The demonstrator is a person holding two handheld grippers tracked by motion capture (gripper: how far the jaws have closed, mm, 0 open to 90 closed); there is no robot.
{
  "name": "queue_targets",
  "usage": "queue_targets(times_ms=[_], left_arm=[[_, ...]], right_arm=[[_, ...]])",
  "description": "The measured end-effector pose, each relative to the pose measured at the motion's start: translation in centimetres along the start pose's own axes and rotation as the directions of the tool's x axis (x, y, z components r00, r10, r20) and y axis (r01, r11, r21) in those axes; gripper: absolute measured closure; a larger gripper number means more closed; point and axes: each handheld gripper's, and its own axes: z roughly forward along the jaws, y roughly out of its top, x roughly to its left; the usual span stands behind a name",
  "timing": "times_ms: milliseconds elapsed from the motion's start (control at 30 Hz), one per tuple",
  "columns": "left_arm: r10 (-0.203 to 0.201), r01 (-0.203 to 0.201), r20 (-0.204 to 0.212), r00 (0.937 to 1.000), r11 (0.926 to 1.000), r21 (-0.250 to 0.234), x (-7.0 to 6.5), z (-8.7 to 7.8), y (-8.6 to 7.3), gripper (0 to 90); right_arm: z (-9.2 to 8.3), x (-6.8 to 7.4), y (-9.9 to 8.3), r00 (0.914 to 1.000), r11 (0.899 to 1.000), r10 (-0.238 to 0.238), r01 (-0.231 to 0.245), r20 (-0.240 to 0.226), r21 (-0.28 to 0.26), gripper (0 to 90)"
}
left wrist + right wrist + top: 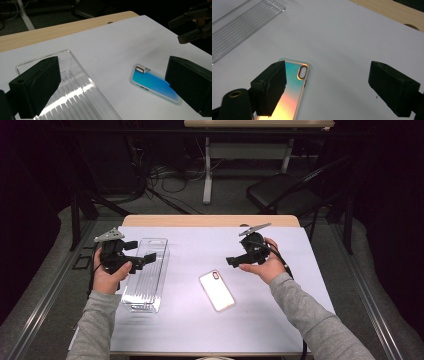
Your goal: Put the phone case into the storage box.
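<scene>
Phone case (217,290) lies flat mid-table on the white sheet (210,245), camera cutout at its far end. Clear tray (146,272) sits well left of it. Left gripper (141,258) hovers above the tray, jaws wide, empty. Right gripper (233,261) hovers near the case, jaws wide, empty.

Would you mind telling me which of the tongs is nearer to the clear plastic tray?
The left. The left tongs hover right over the clear plastic tray, while the right tongs are off to its right, beyond the phone case.
</scene>
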Motion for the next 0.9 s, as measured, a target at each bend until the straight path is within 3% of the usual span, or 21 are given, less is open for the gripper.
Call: queue_targets(times_ms=[267, 333, 533, 633, 733, 900], left_arm=[[-0.010, 0.010, -0.001, 1.0000, 0.9999, 0.007, 0.0, -0.1, -0.2, 0.4], [-0.005, 0.005, -0.001, 1.0000, 1.0000, 0.007, -0.2, -0.1, -0.2, 0.4], [0.014, -0.014, 0.000, 0.9999, 0.9997, 0.019, -0.5, 0.0, -0.3, 0.4], [0.018, -0.018, 0.001, 0.9998, 0.9997, 0.017, -0.6, -0.1, -0.3, 0.4], [0.022, -0.022, 0.003, 0.9998, 0.9997, 0.009, -0.7, -0.2, -0.2, 0.4], [0.022, -0.022, -0.002, 0.9997, 0.9997, 0.004, -0.7, -0.6, -0.2, 0.5]], right_arm=[[1.5, -0.1, 0.2, 0.9997, 0.996, 0.024, -0.023, -0.009, 0.089, 25.7], [2.2, 0.0, 0.1, 0.9992, 0.989, 0.039, -0.038, -0.006, 0.140, 29.2], [3.1, 0.4, 0.4, 0.9990, 0.978, 0.044, -0.042, -0.007, 0.207, 37.8], [3.4, 0.7, 0.5, 0.9995, 0.975, 0.032, -0.031, -0.003, 0.221, 40.5], [3.7, 1.2, 0.7, 0.9987, 0.969, 0.049, -0.051, 0.014, 0.242, 43.8], [4.6, 1.5, 0.4, 0.9982, 0.951, 0.050, -0.058, 0.034, 0.305, 45.9]])
